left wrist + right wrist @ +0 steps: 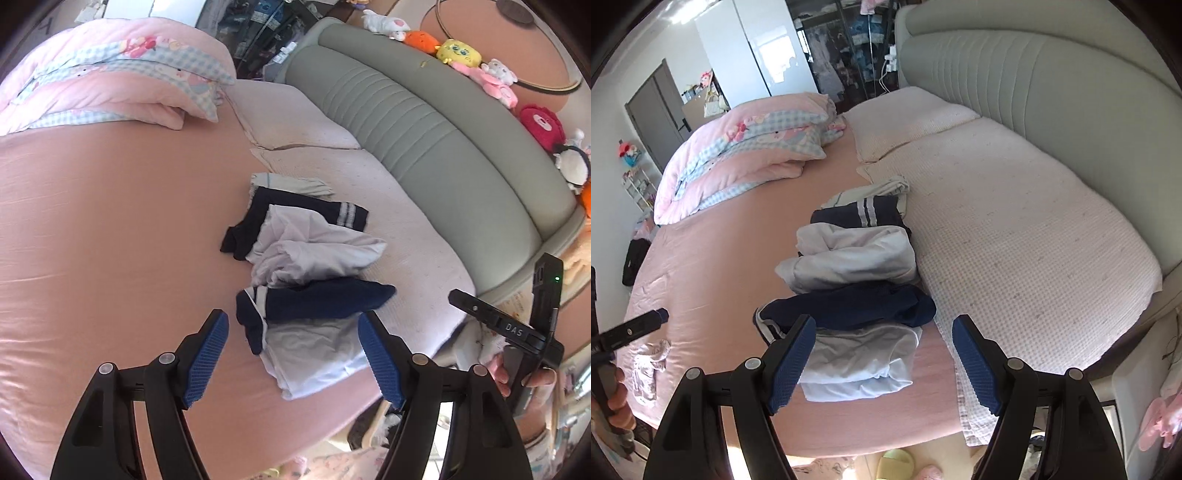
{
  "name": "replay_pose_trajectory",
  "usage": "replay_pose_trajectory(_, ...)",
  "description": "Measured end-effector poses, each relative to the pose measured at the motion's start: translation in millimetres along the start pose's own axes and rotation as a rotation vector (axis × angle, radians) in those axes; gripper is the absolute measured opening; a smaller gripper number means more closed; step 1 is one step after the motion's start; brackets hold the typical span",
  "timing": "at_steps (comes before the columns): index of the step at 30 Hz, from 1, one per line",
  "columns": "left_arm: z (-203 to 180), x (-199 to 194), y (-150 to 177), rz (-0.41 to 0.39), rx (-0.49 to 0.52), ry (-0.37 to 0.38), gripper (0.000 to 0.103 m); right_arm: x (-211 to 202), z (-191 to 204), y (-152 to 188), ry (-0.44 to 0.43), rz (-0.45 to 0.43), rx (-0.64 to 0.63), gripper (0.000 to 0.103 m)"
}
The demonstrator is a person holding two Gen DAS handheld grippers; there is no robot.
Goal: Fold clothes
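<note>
A loose pile of clothes lies on the pink bed sheet. Nearest is a pale blue-white folded garment, with a navy white-striped piece on top of it. Behind these come a crumpled white garment, another navy striped piece and a beige one. My left gripper hovers open over the near end of the pile, nothing between its blue pads. My right gripper is open too, above the same pale garment and holding nothing.
A folded pink quilt sits at the far side, pale pillows lie beside the pile, and a grey-green headboard carries plush toys. A small crumpled white cloth lies near the bed edge. Slippers lie on the floor.
</note>
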State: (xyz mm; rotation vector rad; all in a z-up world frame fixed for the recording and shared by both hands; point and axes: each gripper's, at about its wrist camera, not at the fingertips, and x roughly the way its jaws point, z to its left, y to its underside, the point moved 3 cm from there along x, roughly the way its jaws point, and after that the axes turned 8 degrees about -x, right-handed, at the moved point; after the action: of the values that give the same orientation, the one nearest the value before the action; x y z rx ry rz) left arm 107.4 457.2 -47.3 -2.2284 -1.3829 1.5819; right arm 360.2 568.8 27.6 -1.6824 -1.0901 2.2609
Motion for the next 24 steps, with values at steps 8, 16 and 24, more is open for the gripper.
replay_pose_trajectory(8,4,80,-9,0.118,-0.014,-0.016,0.071,96,-6,-31,-0.06,0.161,-0.116,0.076)
replay_pose_trajectory(16,36,86,-12,0.346,-0.576,0.071,0.071,91,5,-42,-0.115,0.353,0.046,0.076)
replay_pose_trajectory(24,31,88,2,0.41,-0.839,0.107,0.071,75,-10,-47,-0.114,0.378,0.38,0.076)
